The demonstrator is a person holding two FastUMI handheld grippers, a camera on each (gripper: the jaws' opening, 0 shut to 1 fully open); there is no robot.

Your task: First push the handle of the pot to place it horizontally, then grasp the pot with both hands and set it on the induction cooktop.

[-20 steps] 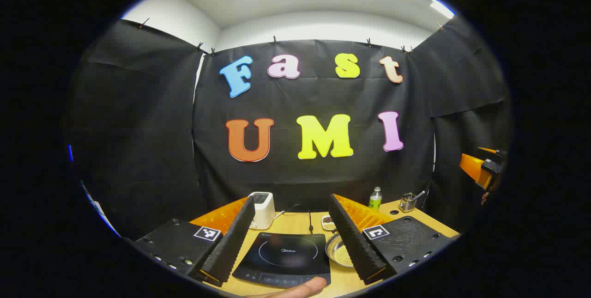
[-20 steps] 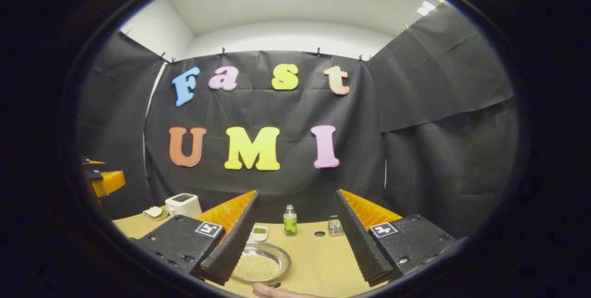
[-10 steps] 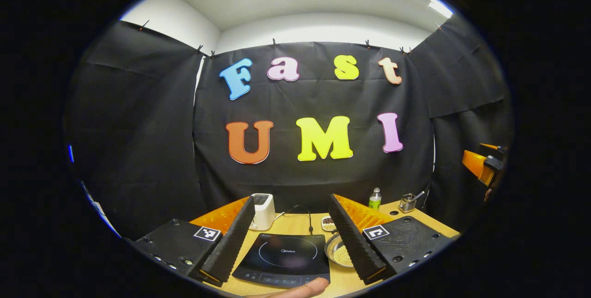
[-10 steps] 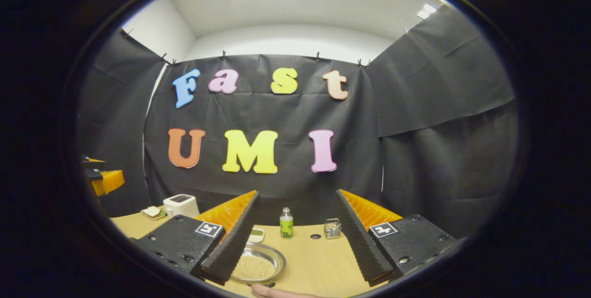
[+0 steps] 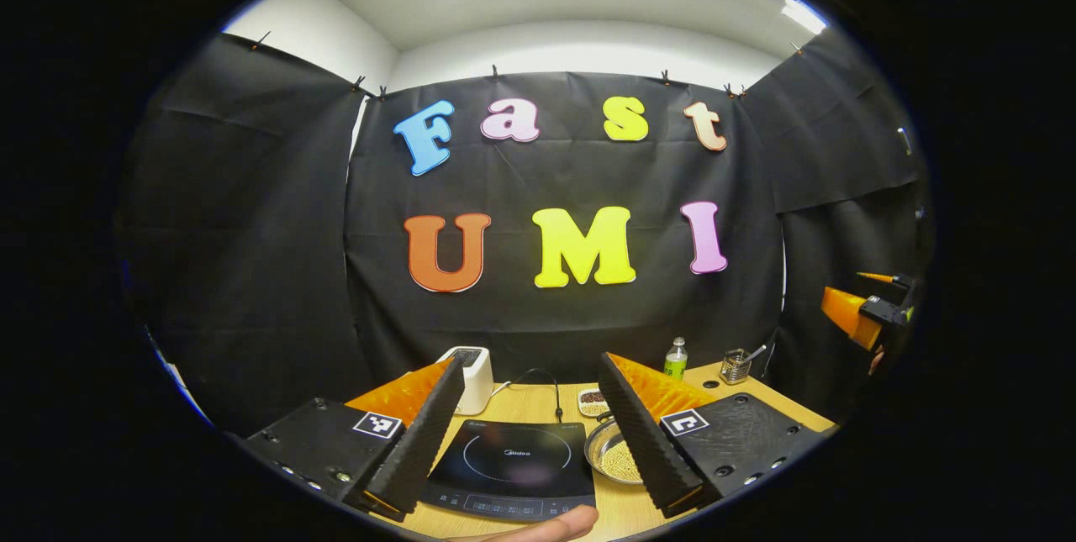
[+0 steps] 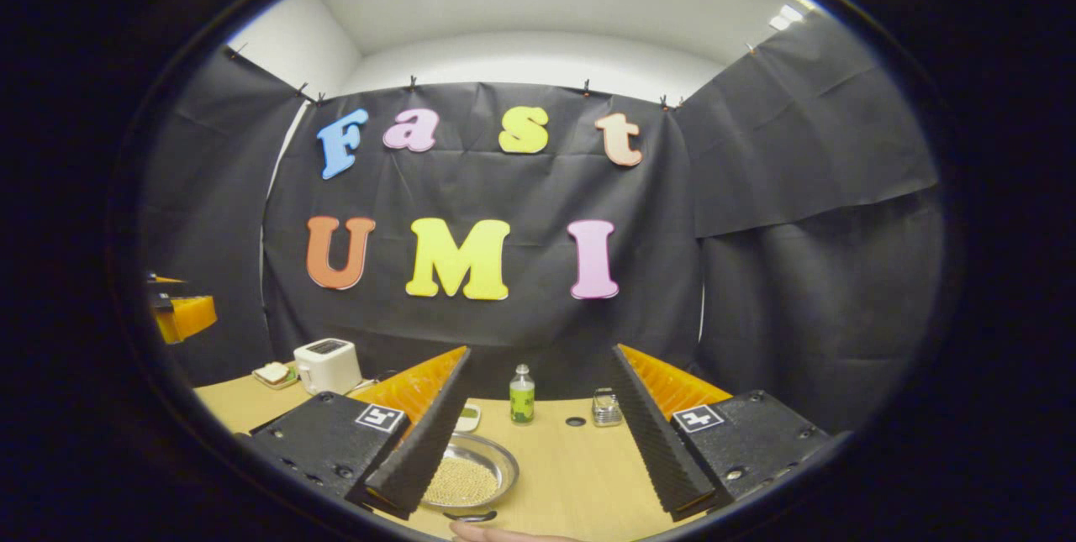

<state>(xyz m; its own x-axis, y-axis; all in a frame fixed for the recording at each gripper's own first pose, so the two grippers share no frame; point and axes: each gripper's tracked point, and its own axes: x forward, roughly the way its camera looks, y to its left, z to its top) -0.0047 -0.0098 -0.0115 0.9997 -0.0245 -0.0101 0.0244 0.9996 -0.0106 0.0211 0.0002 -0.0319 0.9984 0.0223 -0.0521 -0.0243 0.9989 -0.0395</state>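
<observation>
A black induction cooktop (image 5: 513,462) lies on the wooden table (image 5: 538,403), seen between the fingers of my left gripper (image 5: 531,361), which is open and empty above it. To its right sits a shallow metal pot (image 5: 612,456) holding pale grains. In the right gripper view the same pot (image 6: 471,475) lies low and left, with a dark stub at its near rim. My right gripper (image 6: 540,353) is open and empty, held above the table. Each gripper shows at the other view's edge: the right gripper (image 5: 866,315) and the left gripper (image 6: 181,315).
A white toaster (image 5: 471,374) stands behind the cooktop, with a cable beside it. A green bottle (image 6: 522,395), a metal cup (image 6: 605,409) and a small dish (image 5: 593,399) stand near the back wall. A plate with bread (image 6: 271,374) lies left of the toaster. A person's fingertip (image 5: 546,525) shows below.
Both views have shifted slightly, so a little more of the table shows. Both grippers stay open; nothing on the table has moved.
</observation>
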